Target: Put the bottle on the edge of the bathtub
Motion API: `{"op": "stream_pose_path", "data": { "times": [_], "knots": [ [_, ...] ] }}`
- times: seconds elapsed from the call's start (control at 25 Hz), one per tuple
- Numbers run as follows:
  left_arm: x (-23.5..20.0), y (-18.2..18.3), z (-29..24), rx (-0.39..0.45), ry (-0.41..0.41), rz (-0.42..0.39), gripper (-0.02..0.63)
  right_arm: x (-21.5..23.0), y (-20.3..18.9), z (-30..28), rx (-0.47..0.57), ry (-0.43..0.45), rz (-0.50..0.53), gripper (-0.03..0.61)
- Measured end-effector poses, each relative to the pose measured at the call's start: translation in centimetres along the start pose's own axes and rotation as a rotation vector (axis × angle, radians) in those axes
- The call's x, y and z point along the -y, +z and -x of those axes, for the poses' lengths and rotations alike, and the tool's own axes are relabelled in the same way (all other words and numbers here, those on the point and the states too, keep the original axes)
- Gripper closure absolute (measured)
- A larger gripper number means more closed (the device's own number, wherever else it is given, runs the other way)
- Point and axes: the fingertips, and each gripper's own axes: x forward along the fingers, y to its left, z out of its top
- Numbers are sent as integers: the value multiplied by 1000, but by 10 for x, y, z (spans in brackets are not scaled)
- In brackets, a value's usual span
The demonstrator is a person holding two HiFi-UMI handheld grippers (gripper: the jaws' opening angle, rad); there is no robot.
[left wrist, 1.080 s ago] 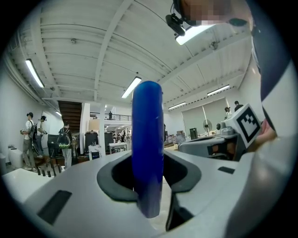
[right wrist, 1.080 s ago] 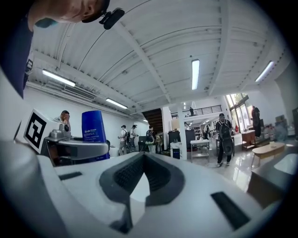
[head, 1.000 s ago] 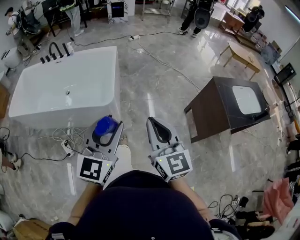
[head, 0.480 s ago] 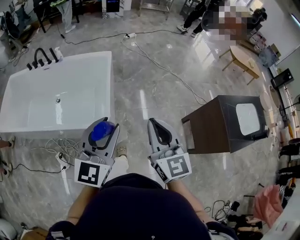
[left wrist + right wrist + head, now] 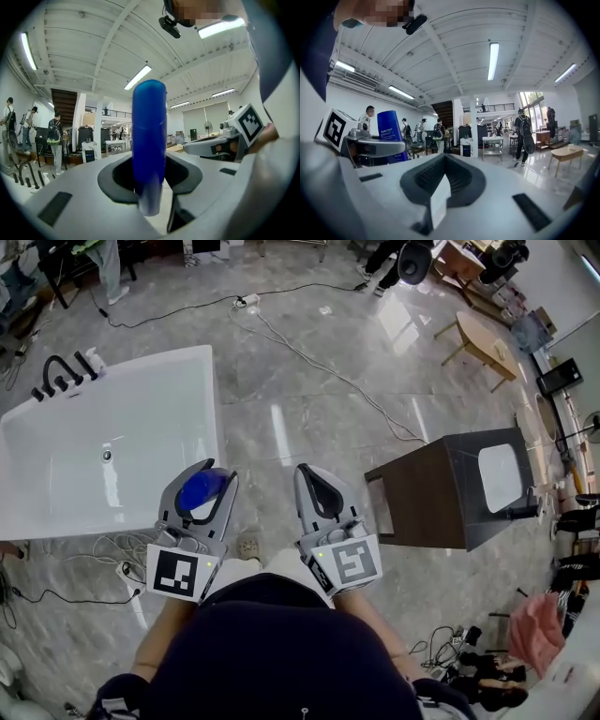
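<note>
The white bathtub (image 5: 210, 413) fills the upper left of the head view; its left end is cut off by the frame edge. The black taps (image 5: 60, 374) stand at its far upper-left corner, too small to count surely. At the right of the frame stands a dark wooden cabinet (image 5: 427, 498) with a white panel in its top.

The person's dark top covers the bottom of the frame and hides both arms almost fully.

The left gripper (image 5: 208, 472) is at the lower left of centre, just at the lower right corner of the bathtub in the picture. Whether it is over the rim or beside it, I cannot tell. Its jaws are clamped on the blue bottle (image 5: 198, 491), which stands upright between them. So the bottle is in the gripper, not on the bathtub edge. In the left gripper view the bottom end of the bottle is blurred. In the right gripper view its lower part is hidden behind the left gripper, and its white print is too small to read.

The right gripper (image 5: 314, 476), lower centre, has its jaws together and holds nothing.

A thin cable (image 5: 309, 352) runs across the grey floor at the top.
</note>
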Motion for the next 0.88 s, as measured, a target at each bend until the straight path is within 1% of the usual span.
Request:
{"op": "stream_pose_path", "data": {
  "times": [0.12,0.28,0.44,0.52,0.6,0.72,0.88],
  "knots": [
    [-11,-2,-9,-6,1,15,465,2,-2,-12,-21,-3,1,577],
    [-26,-8,-22,-9,15,28,466,10,-4,-29,-25,1,-13,577],
    [-38,-11,-38,-15,34,17,466,27,-7,-53,-36,1,-16,577],
    [-48,-13,-52,-15,45,-1,466,36,-2,-69,-2,19,-9,577],
    [-57,-14,-69,-21,61,-5,466,49,1,-87,18,37,0,577],
    [-69,-14,-103,-41,83,10,466,78,4,-118,23,54,-7,577],
    [-88,-6,-160,-32,92,-5,466,122,14,-164,39,65,-16,577]
  ]
}}
